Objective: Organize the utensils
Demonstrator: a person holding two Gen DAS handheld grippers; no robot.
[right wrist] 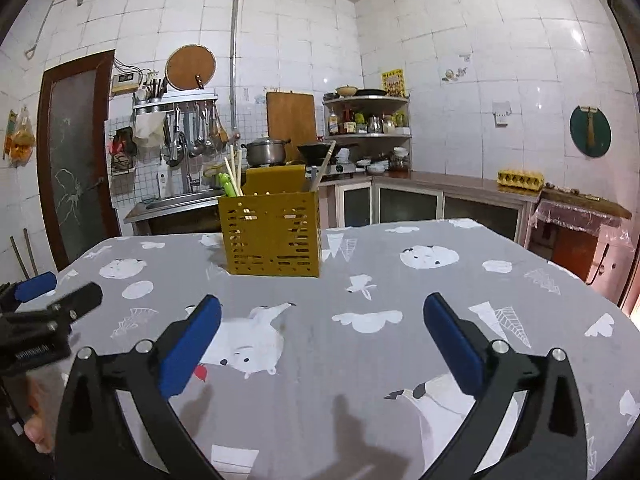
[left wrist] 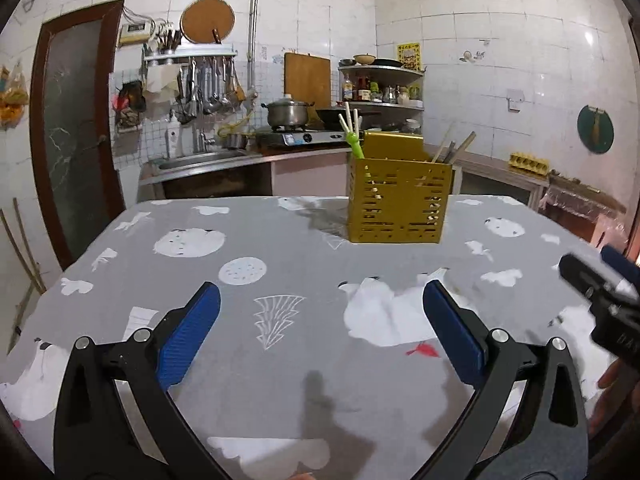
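Note:
A yellow perforated utensil holder stands upright toward the far side of the grey patterned table. Pale chopsticks and a green-handled piece stick out of its left part. More sticks lean in its right part. My left gripper is open over the near tabletop, with nothing between its blue pads. My right gripper is open too, empty, and well short of the holder. Each gripper shows at the edge of the other's view.
Behind the table runs a kitchen counter with a sink, a gas stove carrying a pot, and a corner shelf of bottles. A brown door is at the left. A low cabinet stands to the right.

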